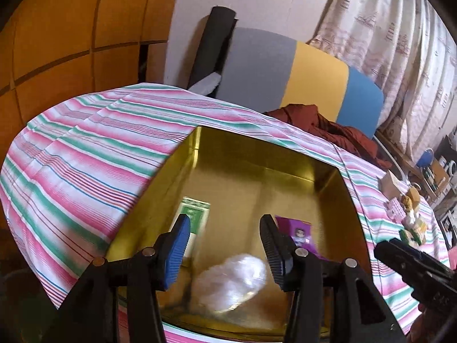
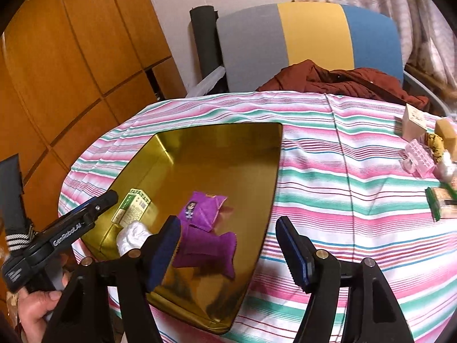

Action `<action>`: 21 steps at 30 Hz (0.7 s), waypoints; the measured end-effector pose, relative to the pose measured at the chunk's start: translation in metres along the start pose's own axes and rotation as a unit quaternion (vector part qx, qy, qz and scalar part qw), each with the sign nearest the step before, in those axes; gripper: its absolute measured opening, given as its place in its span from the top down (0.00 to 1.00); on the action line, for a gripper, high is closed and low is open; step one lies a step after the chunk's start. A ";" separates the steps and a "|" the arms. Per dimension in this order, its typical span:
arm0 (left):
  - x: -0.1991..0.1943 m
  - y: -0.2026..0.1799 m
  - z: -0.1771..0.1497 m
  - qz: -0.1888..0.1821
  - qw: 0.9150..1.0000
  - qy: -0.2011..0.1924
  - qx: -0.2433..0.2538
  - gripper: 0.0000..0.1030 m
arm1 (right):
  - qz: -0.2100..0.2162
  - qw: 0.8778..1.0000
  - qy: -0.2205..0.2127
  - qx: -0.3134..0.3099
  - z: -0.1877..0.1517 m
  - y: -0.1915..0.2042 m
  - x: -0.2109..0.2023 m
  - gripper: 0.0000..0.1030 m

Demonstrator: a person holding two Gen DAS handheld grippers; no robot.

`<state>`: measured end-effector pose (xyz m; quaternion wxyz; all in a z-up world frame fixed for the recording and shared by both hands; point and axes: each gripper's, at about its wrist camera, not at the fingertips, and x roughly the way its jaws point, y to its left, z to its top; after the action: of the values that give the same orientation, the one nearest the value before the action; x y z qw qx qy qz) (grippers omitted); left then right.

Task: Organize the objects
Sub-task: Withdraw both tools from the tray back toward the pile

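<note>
Gold tin (image 2: 228, 148) holds purple packet (image 2: 204, 208) | clutter (image 2: 428, 154) far right | both hand-held grippers (image 1: 225, 245) (image 2: 228, 245) apart, empty

Gold metal tins: one, a square open tin (image 2: 228, 154) in the middle of the frame.
Purple foil packets: one (image 2: 204, 210) in the tin; the purple shape below it looks like its reflection.
Green-and-cream printed boxes: one (image 2: 135, 207), lower left part of the tin.
White crinkled plastic bundles: one (image 1: 232, 281), lower centre.
Pink clear plastic cases: one (image 2: 420, 157), right edge.
Pale cardboard boxes: one (image 2: 414, 123), upper right.
Remaining small items at right: blurred, count unclear.
</note>
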<state>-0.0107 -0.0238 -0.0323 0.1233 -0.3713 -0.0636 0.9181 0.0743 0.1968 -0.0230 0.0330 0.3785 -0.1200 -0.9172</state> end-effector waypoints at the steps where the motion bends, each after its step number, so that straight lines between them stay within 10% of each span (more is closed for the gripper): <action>1: 0.000 -0.006 -0.001 -0.009 1.000 0.004 0.006 0.50 | -0.003 1.000 -0.001 0.002 0.000 -0.002 -0.001 0.31; 21: -0.022 -0.114 -0.038 -0.155 0.979 0.014 0.134 0.50 | -0.120 0.989 -0.022 0.083 -0.011 -0.126 -0.037 0.26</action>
<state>0.0509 0.0807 -0.0212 0.3139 -0.3501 0.0051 0.8825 0.1115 0.3219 -0.0359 -0.1109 0.3715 -0.1500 -0.9095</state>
